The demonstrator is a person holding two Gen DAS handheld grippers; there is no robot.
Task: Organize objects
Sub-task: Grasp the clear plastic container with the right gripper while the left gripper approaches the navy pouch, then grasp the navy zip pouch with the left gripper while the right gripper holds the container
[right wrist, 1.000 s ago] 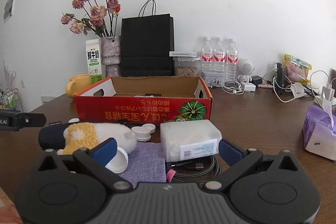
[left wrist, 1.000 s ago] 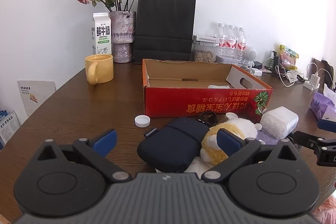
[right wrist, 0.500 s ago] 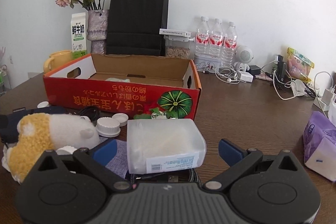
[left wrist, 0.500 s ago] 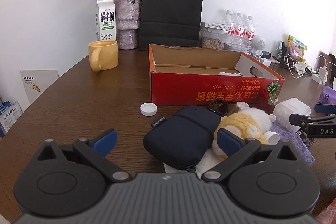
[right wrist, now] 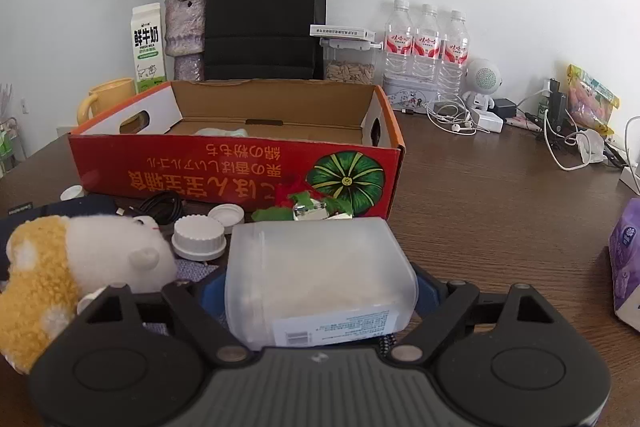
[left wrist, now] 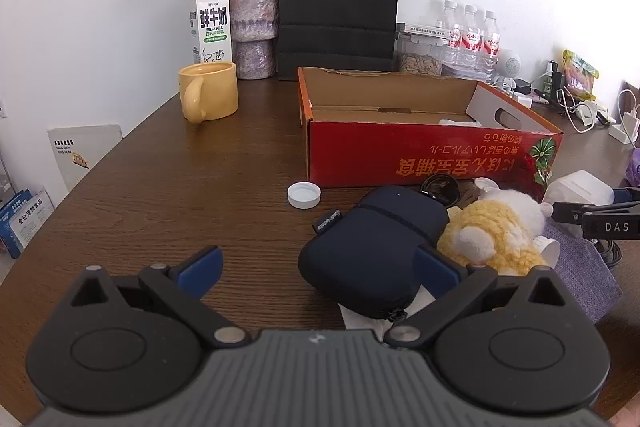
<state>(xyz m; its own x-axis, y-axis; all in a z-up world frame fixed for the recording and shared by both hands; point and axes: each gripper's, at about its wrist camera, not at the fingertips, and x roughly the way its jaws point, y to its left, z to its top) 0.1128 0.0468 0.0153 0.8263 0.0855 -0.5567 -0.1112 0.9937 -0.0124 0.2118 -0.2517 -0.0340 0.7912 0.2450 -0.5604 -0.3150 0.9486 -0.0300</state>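
Worktop (left wrist: 168,195): dark brown wood, seen from both wrist views.

Red cardboard box (right wrist: 236,167): centre of the right wrist view, top open, a pale item on its floor.

Translucent plastic container (right wrist: 320,275): lower centre of the right wrist view, lying on its side, label towards the camera. The right tool (right wrist: 316,291) has just been closing, its blue pads at both sides of the container; whether they press on it cannot be told.

Left tool (left wrist: 316,267): lower centre of the left wrist view, released, jaws wide.

Dark blue pouch (left wrist: 372,239): lies partly between the left tool's jaws, untouched.

Plush toy (left wrist: 496,231): yellow and white, just right of the pouch.

White cap (left wrist: 304,195): left of the pouch, before the box.
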